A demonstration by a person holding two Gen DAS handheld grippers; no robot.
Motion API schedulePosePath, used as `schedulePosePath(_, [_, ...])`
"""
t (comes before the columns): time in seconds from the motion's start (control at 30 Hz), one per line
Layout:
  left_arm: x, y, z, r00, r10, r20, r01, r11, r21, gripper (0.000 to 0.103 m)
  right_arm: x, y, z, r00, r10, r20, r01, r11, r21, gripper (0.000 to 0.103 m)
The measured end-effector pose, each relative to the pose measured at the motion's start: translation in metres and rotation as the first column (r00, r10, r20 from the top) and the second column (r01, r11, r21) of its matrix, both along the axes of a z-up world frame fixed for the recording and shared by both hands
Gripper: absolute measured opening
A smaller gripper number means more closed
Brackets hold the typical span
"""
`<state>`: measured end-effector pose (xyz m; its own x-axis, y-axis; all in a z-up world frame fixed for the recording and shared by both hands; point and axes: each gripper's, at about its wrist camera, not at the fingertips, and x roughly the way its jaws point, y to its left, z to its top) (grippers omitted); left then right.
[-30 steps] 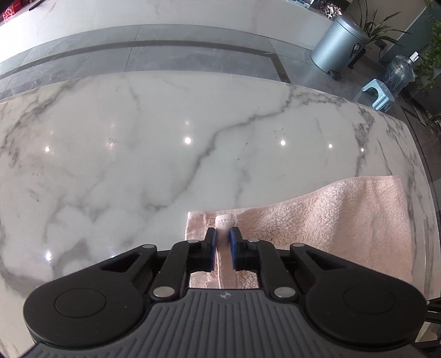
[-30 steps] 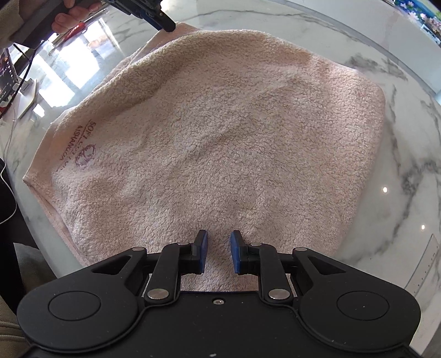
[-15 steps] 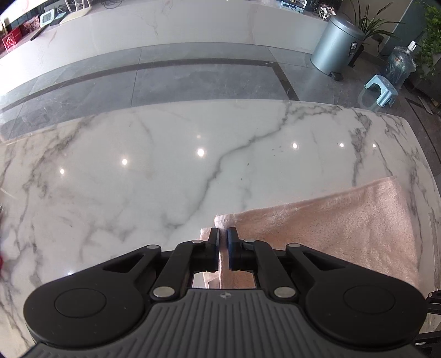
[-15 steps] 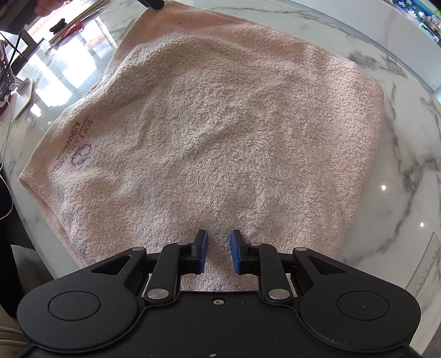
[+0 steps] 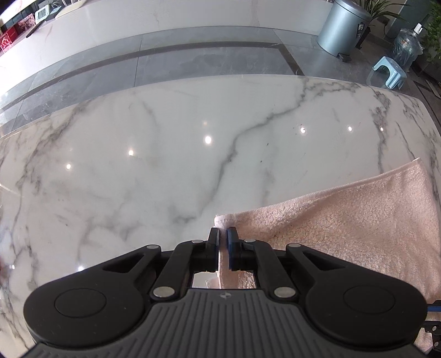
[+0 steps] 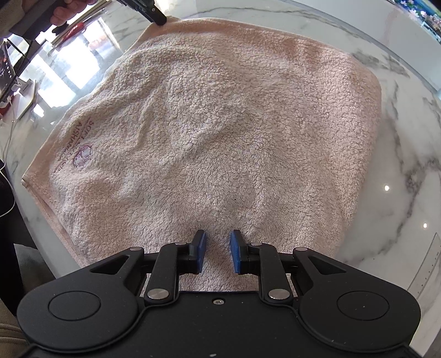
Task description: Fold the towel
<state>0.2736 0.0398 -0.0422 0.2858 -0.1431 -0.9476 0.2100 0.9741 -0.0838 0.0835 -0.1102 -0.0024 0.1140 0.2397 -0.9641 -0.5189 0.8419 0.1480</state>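
Note:
A pink terry towel (image 6: 220,132) lies spread on the white marble table (image 5: 165,165), with a purple printed logo (image 6: 81,155) near its left edge. My left gripper (image 5: 222,236) is shut on a corner of the towel (image 5: 344,220), holding it lifted; it also shows in the right wrist view (image 6: 157,19) at the towel's far left corner. My right gripper (image 6: 217,247) is slightly open and empty, low over the towel's near edge.
The table's curved edge (image 6: 399,63) runs close past the towel on the right. A clear ruler (image 6: 425,264) lies on the marble at right. Beyond the table stand a grey bin (image 5: 343,26) and a blue stool (image 5: 387,73) on the floor.
My left gripper has lifted and pulled the towel corner, drawing that side taut and shifting the towel. My right gripper has stayed in place, slightly open.

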Motion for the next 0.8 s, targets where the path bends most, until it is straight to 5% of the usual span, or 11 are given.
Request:
schedulePosePath(0.33, [-0.024,0.002,0.016,0.997,-0.026,0.074,0.022,0.998,0.054,0.022,-0.008,0.003,0.004,0.999,0.008,0.031,-0.008,1.000,-0.011,0.029])
schedulePosePath(0.47, [-0.059,-0.001,0.035,0.987,-0.140,0.083,0.141,0.990,-0.010,0.022,-0.026,0.005,0.014,0.996,0.076,0.038,-0.075,0.997,-0.012,0.029])
schedulePosePath(0.67, [-0.137,-0.028,0.048,0.930,-0.363,0.047,0.365,0.930,-0.038,0.022,-0.070,0.011,0.024,0.978,0.200,0.056,-0.198,0.979,-0.040,0.029])
schedulePosePath(0.8, [-0.198,-0.050,0.049,0.854,-0.519,0.032,0.519,0.854,-0.024,0.022,-0.096,0.016,0.028,0.958,0.276,0.081,-0.272,0.961,-0.054,0.029])
